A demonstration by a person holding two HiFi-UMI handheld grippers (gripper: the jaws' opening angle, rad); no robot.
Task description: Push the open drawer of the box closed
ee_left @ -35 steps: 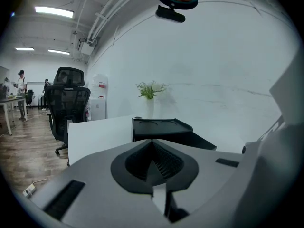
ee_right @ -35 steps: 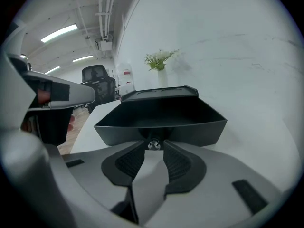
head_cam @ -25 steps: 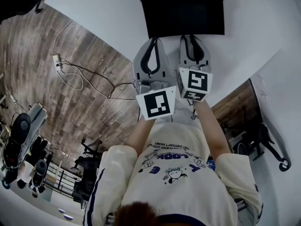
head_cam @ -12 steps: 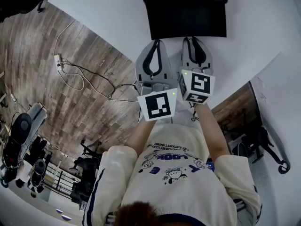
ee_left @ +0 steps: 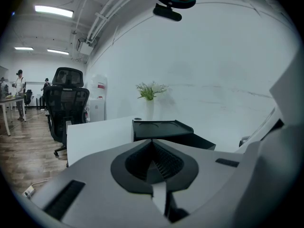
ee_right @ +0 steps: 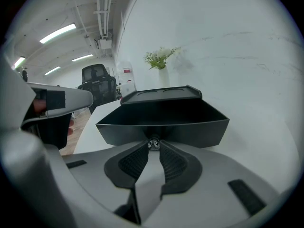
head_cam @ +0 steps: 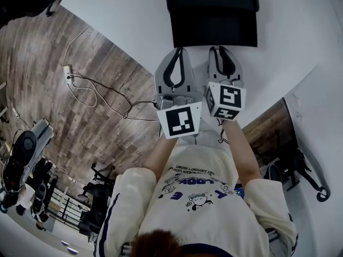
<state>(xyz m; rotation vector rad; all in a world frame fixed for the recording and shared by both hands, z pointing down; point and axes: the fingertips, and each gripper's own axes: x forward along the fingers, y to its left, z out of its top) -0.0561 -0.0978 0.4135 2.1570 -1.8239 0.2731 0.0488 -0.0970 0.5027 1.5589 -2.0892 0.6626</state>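
On the white table (head_cam: pixel 300 42), the black box (ee_right: pixel 161 95) has its drawer (ee_right: pixel 161 125) pulled out toward the person; only dark inner walls show inside. The right gripper (head_cam: pixel 224 50) is clenched on the drawer's small metal knob (ee_right: pixel 153 144). The left gripper (ee_left: pixel 153 144) hovers just beside it, jaws pressed together, grasping nothing.

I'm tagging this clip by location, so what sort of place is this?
Probably an open-plan office or lab: office chairs beside a white table, strip lights on the ceiling, and a wood floor with a trailing power strip.
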